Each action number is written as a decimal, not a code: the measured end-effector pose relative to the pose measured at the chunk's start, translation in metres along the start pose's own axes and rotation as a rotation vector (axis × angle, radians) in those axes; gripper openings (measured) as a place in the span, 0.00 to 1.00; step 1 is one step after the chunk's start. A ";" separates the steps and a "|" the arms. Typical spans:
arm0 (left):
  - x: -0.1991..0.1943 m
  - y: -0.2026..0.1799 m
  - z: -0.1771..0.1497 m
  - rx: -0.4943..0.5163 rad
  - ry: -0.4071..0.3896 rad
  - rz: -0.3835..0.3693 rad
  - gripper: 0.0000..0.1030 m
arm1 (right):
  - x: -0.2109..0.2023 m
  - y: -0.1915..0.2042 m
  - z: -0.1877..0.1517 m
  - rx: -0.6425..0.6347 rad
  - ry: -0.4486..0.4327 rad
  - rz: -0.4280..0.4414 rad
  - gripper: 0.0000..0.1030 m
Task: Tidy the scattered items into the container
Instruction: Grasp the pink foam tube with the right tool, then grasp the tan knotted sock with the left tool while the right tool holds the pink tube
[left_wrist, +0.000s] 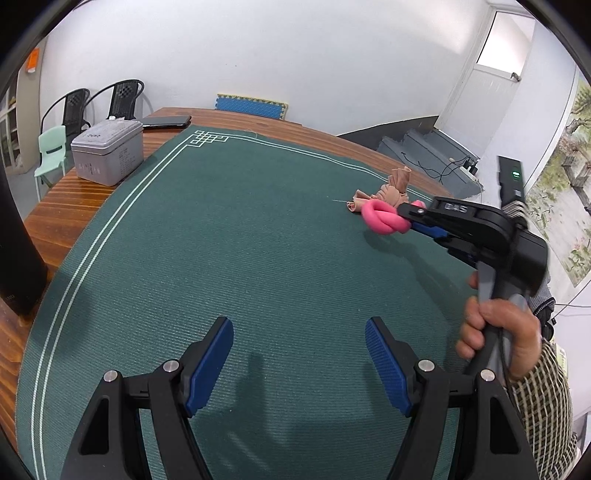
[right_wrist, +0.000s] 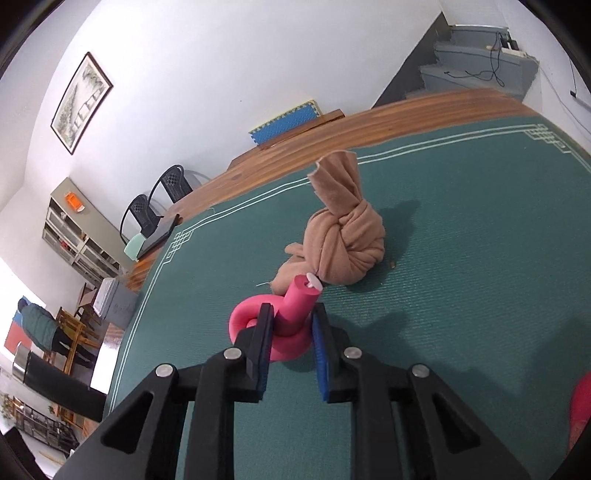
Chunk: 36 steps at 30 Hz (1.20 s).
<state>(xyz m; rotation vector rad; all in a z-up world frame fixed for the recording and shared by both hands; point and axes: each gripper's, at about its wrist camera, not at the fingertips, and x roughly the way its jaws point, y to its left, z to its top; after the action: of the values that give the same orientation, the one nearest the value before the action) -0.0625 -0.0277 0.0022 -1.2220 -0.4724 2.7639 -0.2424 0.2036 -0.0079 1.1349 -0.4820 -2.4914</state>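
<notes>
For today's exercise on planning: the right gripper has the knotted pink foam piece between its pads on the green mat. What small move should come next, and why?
Probably lift it straight up a little. The right gripper is shut on the pink foam knot, which rests on the green mat touching the tan knotted cloth. Rising first should clear the cloth before carrying it toward the grey box.

Foam knot (right_wrist: 284, 326) between right gripper (right_wrist: 291, 325) pads, on mat (right_wrist: 461, 266). Knotted cloth (right_wrist: 343, 247) just beyond it, touching. Tin box (left_wrist: 107, 151) far ahead-left of left gripper (left_wrist: 299, 354), on table (left_wrist: 66, 206) off the mat.
</notes>
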 end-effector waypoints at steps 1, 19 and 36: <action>0.000 0.000 0.000 0.002 -0.002 0.000 0.73 | -0.007 0.001 -0.002 -0.007 -0.007 0.003 0.22; 0.018 -0.017 0.003 0.025 0.024 -0.016 0.73 | -0.199 -0.023 -0.076 -0.135 -0.228 -0.103 0.22; 0.127 -0.120 0.115 0.142 0.033 0.009 0.73 | -0.258 -0.064 -0.089 -0.037 -0.371 -0.047 0.22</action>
<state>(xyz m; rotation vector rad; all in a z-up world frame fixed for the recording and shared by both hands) -0.2390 0.0836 0.0225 -1.2377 -0.2630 2.7260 -0.0274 0.3633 0.0758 0.6752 -0.5089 -2.7499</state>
